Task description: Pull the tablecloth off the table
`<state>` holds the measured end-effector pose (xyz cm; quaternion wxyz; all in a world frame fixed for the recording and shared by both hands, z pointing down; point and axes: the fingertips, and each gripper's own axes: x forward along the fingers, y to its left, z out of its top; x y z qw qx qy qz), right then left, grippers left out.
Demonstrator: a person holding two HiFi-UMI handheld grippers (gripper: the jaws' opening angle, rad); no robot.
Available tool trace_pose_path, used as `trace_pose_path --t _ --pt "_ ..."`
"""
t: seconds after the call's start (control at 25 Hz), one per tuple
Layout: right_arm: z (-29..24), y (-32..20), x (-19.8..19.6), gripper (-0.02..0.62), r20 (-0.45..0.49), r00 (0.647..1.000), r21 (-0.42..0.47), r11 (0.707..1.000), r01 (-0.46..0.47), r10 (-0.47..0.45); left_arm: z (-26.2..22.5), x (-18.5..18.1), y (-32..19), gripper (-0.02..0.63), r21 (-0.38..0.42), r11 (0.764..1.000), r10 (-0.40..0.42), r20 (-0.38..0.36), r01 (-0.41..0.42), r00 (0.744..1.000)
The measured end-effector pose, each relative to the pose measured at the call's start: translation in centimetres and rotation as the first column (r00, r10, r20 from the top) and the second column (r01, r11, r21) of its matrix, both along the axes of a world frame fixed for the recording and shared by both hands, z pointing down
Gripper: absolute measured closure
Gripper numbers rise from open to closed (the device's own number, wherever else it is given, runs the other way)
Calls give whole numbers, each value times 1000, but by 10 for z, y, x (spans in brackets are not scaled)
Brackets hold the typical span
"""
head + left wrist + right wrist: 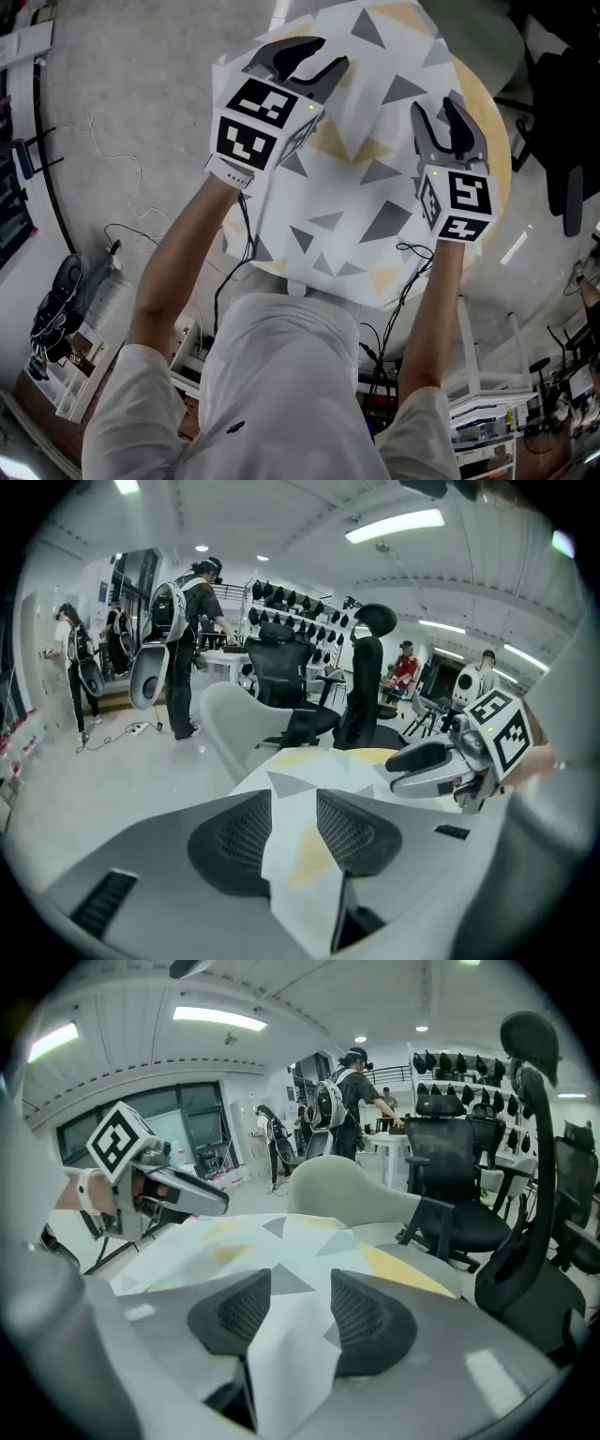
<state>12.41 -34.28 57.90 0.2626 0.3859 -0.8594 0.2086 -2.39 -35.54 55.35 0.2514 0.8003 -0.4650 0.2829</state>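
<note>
A white tablecloth (366, 187) printed with grey and yellow triangles covers a round wooden table (495, 131). My left gripper (305, 58) hovers over the cloth's far left corner, jaws apart. My right gripper (448, 114) hangs over the cloth's right side, near the table's rim, jaws also apart. In the left gripper view the cloth (309, 772) shows through the gap between the dark pads (239, 841), with a cloth edge low in the gap. The right gripper view shows the cloth (272, 1241) lying flat below and between its pads (366, 1316). Neither pair of pads presses on it.
A pale shell chair (487, 42) and a black office chair (562, 112) stand beyond the table. Cables (122, 234) trail over the floor at the left, with shelving near my feet. Several people (192, 639) stand further off in the room.
</note>
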Motion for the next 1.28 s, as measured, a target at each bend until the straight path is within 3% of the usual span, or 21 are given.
trace_pose_path --t 0.28,0.48,0.6,0.76,0.88,1.0,1.2,1.28 --pt "5 4 -10 385 21 1000 -9 1000 10 -10 15 -12 -45 419 -8 996 86 110 -85 990" --pt "8 8 -13 385 28 999 -9 1000 16 -15 49 -25 -60 359 -102 987 141 179 -124 974" --pt "7 11 -14 385 39 999 -7 1000 18 -18 62 -31 -66 342 -174 969 205 154 -177 967" --pt "5 18 -15 385 43 999 -1 1000 24 -24 68 -32 -73 311 -248 936 274 69 -250 959" --pt "5 22 -17 385 49 999 -5 1000 17 -17 68 -29 -72 310 -295 916 284 0 -271 959" --pt "4 25 -18 385 57 998 -4 1000 8 -7 69 -27 -70 333 -296 914 284 -21 -278 958" --pt "-2 27 -18 385 68 998 4 1000 -1 1 64 -25 -66 377 -219 927 329 84 -305 940" --pt "-5 28 -16 385 72 997 9 1000 -6 6 58 -27 -65 428 -182 933 344 190 -311 920"
